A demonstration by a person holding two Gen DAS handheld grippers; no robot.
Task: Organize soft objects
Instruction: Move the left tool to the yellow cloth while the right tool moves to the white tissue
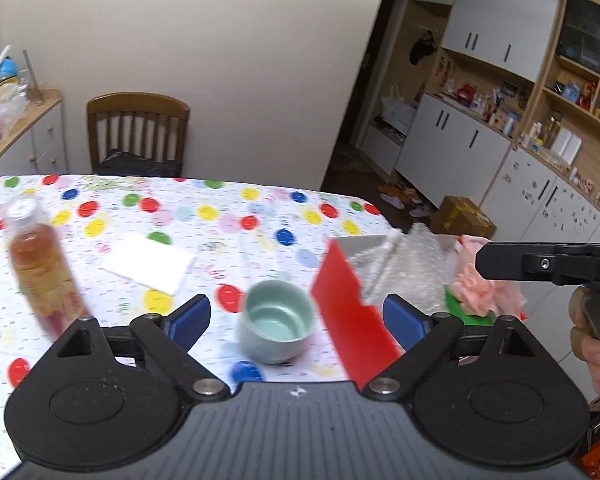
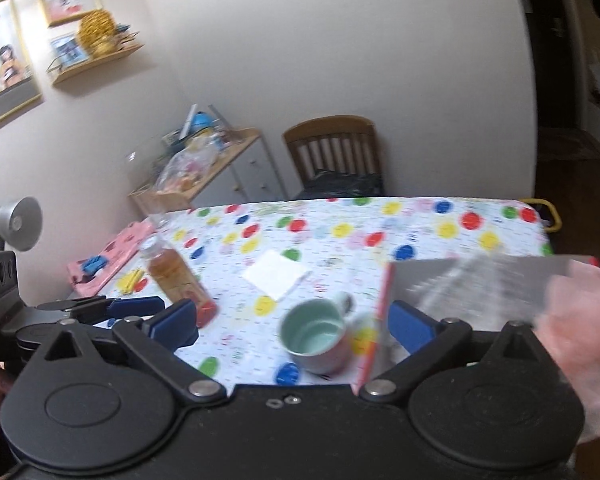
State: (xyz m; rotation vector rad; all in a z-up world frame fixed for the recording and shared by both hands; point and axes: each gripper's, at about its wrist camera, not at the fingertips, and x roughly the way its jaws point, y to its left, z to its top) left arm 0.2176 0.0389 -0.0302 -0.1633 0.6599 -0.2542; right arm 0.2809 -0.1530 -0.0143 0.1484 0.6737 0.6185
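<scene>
My left fingers point(image 1: 296, 322) and right fingers point(image 2: 292, 326) stood spread, empty, over the tabletop point(image 1: 228, 208). The pink plush point(image 1: 480, 288) and bubble wrap point(image 1: 404, 268) lay in the red box point(image 1: 348, 312). Reaching there, I risked tipping the cup point(image 1: 274, 330) or bottle point(image 1: 40, 264).

Left black two-finger claw point(image 1: 296, 320) with blue pads spread wide and empty, right black two-finger claw point(image 2: 294, 324) likewise spread wide, both held level
</scene>
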